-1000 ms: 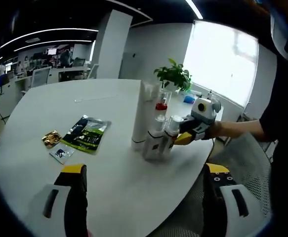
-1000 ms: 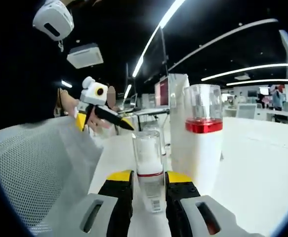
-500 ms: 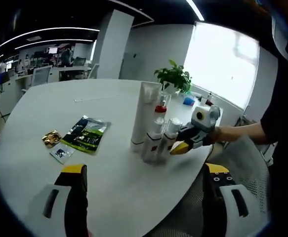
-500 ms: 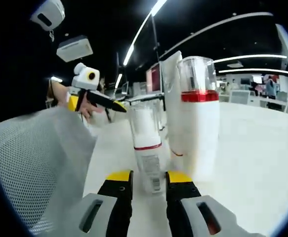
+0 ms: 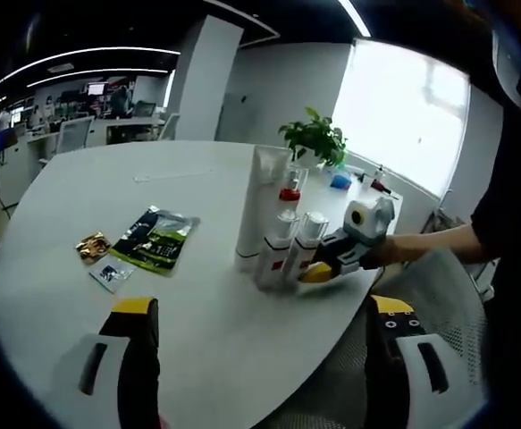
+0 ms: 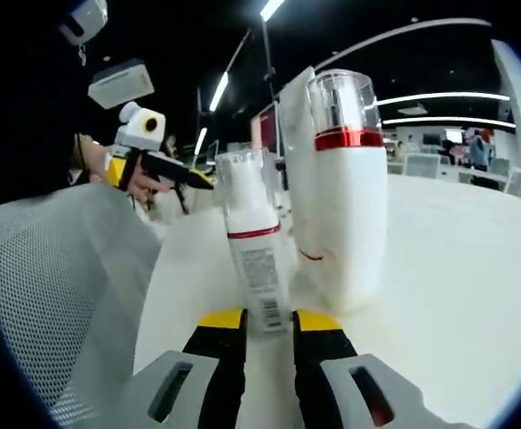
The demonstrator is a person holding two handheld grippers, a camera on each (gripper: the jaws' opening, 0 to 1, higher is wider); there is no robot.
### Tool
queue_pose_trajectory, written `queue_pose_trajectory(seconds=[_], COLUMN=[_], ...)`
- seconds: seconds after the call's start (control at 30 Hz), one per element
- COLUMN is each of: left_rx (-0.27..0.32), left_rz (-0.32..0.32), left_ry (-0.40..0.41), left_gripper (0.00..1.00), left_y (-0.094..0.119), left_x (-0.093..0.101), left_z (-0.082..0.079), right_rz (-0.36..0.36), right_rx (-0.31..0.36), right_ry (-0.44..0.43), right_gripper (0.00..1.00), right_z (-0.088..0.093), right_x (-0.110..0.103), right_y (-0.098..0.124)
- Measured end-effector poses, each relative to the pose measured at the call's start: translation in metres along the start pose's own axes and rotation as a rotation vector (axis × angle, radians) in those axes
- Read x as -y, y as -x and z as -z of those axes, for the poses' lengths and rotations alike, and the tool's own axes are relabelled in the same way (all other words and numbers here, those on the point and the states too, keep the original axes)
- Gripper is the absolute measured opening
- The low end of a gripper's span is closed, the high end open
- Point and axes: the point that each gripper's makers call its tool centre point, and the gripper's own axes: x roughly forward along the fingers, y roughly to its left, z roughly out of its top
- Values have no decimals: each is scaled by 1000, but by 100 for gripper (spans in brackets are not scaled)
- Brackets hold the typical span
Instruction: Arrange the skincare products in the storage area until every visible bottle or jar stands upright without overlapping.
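While the right gripper is lowering against the white table, its jaws are closing on the base of a small clear-capped bottle, which is now standing lower and nearer upright than a second ago; this suggests the bottle is being set down. Just beside it a red-banded bottle and a tall white tube are standing in a tight cluster, leaving little room for release. The left gripper is waiting open, holding nothing, well back from the cluster. Farther off, foil packets are lying flat, and a potted plant is standing beyond the products.
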Motion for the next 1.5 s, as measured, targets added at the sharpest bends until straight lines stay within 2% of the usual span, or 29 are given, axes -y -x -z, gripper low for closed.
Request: queue_pose_trajectory(seconds=[0.27, 0.5, 1.0, 1.2, 1.27, 1.3, 1.4, 1.43, 1.5], left_rx=[-1, 1, 10, 17, 18, 17, 11, 10, 6], left_rz=[-6, -24, -52, -62, -66, -67, -75, -77, -79], left_ry=[5, 17, 35, 30, 24, 22, 17, 18, 20], left_gripper=[89, 88, 88, 89, 89, 89, 90, 90, 90], left_y=[-1, 0, 2, 4, 5, 5, 8, 9, 9], left_x=[0, -4, -7, -12, -14, -14, -18, -19, -19], left_z=[0, 0, -1, -4, -5, -6, -5, -5, -5], right_rz=[-33, -92, -125, -94, -33, 23, 57, 81, 75], right_rx=[-22, -43, -75, -112, -154, -158, -167, -180, -208], right_ry=[19, 39, 35, 10, -22, -57, -90, -100, -86], right_gripper=[12, 12, 16, 17, 18, 18, 19, 22, 28], right_z=[0, -3, -2, -2, 2, 2, 5, 5, 5], right_x=[8, 10, 13, 11, 15, 21, 24, 24, 17], right_y=[-2, -6, -9, 4, 12, 16, 27, 29, 31])
